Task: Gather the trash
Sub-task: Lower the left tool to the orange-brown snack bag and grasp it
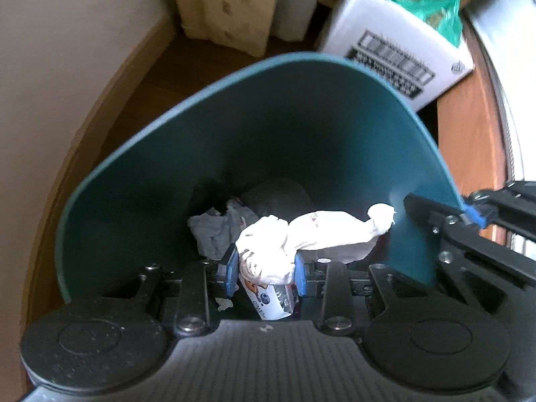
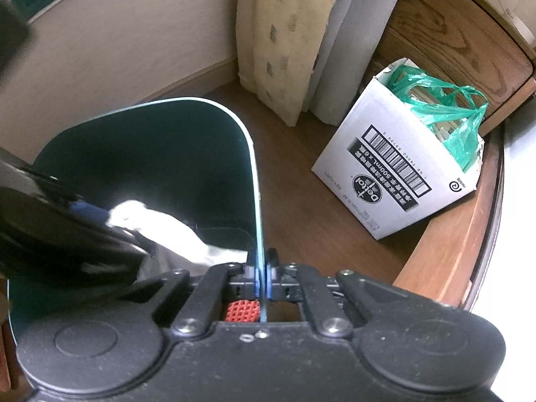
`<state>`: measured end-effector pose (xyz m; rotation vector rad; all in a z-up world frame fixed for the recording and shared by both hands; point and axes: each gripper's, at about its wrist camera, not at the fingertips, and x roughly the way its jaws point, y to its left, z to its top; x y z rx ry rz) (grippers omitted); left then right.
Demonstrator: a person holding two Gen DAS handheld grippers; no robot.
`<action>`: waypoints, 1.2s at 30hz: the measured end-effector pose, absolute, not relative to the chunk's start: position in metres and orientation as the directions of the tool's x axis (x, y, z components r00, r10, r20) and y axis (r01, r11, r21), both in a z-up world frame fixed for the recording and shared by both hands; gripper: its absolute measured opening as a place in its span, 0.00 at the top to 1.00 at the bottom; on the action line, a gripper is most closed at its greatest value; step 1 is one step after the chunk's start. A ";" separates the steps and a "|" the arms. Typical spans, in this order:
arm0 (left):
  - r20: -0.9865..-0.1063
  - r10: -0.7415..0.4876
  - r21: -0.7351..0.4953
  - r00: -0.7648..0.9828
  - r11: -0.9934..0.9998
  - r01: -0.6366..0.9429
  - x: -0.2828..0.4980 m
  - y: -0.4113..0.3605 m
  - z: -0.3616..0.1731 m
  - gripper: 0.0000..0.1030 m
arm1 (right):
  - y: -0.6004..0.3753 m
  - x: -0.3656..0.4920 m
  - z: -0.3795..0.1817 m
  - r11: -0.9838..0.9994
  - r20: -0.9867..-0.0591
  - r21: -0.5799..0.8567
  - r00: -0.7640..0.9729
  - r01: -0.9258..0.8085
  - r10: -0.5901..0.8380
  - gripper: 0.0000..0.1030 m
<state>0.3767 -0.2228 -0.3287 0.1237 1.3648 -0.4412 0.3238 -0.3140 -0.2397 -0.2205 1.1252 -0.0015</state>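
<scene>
Left wrist view, crumpled white wrapper pinched in left hand-held gripper, over bin

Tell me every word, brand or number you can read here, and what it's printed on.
"Dettol": upside-down logo on the white cardboard box.
"600mL x 6": beside the barcode on that box.
Small print along the box's lower edge: too small to read.
Printed wrapper below the left tool: lettering partly hidden, unreadable.
</scene>
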 end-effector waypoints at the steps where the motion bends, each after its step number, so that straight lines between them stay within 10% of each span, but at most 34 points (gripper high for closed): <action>1: -0.965 -0.225 -0.160 0.132 0.910 0.382 0.378 -0.226 -0.333 0.69 | -0.314 0.324 -0.240 0.978 -0.893 -0.175 0.435 -0.111 -0.110 0.97; 11: -0.965 -0.219 -0.142 0.147 0.900 0.412 0.375 -0.237 -0.344 0.42 | -0.320 0.326 -0.241 0.986 -0.900 -0.149 0.425 -0.078 -0.102 0.97; 36: -0.881 -0.345 -0.241 0.323 0.916 0.321 0.330 -0.087 -0.252 0.33 | -0.340 0.331 -0.255 0.988 -0.931 -0.155 0.338 -0.025 -0.138 0.98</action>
